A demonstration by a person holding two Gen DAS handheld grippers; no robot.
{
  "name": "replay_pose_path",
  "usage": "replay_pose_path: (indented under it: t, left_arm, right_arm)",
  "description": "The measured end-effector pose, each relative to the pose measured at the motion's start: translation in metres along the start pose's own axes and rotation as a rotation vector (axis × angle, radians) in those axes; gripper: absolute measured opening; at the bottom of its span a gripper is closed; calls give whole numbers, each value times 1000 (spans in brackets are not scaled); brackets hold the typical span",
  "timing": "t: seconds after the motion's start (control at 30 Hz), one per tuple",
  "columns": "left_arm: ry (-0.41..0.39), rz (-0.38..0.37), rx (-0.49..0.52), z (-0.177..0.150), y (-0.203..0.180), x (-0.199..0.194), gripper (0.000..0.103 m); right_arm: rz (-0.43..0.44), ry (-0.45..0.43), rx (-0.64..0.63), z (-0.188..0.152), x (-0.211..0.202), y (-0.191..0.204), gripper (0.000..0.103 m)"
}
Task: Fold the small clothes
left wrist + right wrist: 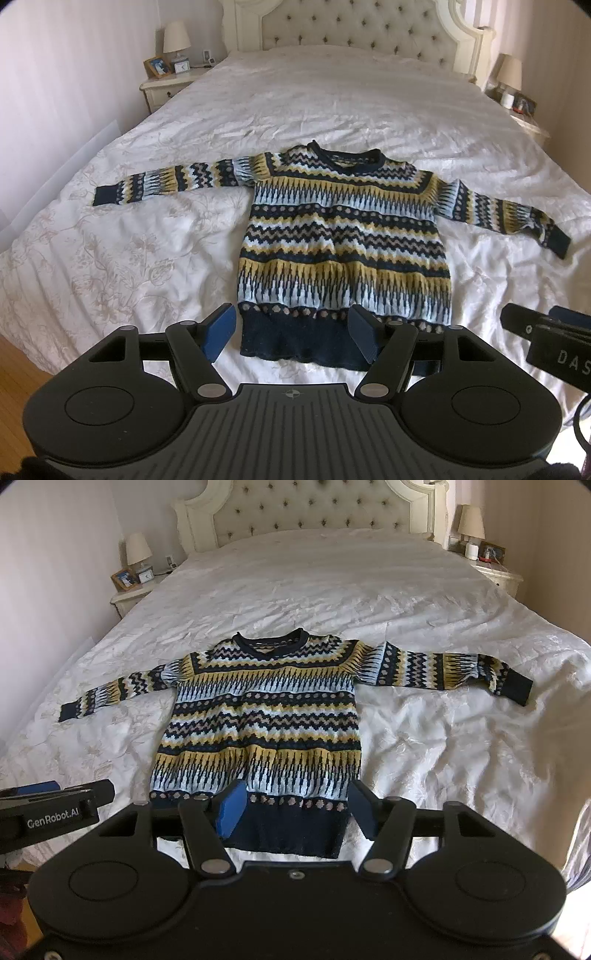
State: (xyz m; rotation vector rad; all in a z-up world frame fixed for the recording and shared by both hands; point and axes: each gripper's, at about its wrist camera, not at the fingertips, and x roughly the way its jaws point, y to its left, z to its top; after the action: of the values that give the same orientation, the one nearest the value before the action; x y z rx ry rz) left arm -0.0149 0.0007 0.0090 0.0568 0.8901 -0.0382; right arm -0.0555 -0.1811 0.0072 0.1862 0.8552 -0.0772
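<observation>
Navy-hemmed patterned sweater [343,236] is lying flat on the bed [147,229]; I am holding left gripper [291,332] and right gripper [295,808] level above its hem, jaws apart.

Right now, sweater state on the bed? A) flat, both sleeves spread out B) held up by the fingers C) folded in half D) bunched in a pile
A: the sweater lies flat on the bed, both sleeves stretched sideways, with the left gripper and right gripper open near its hem.
</observation>
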Motion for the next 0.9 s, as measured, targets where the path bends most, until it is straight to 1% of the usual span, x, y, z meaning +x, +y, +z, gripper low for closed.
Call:
replay_pose_path:
  t: [0.07, 0.23, 0.3, 0.43, 0.47, 0.9]
  left_arm:
    - [6, -3, 1, -1, 2, -3, 66]
    - [27, -11, 0, 0, 4, 0, 66]
    - [36, -16, -2, 0, 5, 3, 65]
    - [56, -22, 0, 1, 4, 10, 62]
    - [60, -21, -1, 0, 3, 11, 59]
    - [96, -39, 4, -2, 5, 19, 54]
  right_arm:
    - [-20, -3, -5, 2, 1, 1, 61]
    - [-110, -16, -23, 5, 3, 7, 61]
    - [-123, -17, -30, 6, 4, 9, 61]
    - [-107, -5, -19, 6, 7, 9, 62]
    - [-106, -3, -19, 6, 7, 9, 62]
    - [-99, 18, -6, 9, 15, 15, 62]
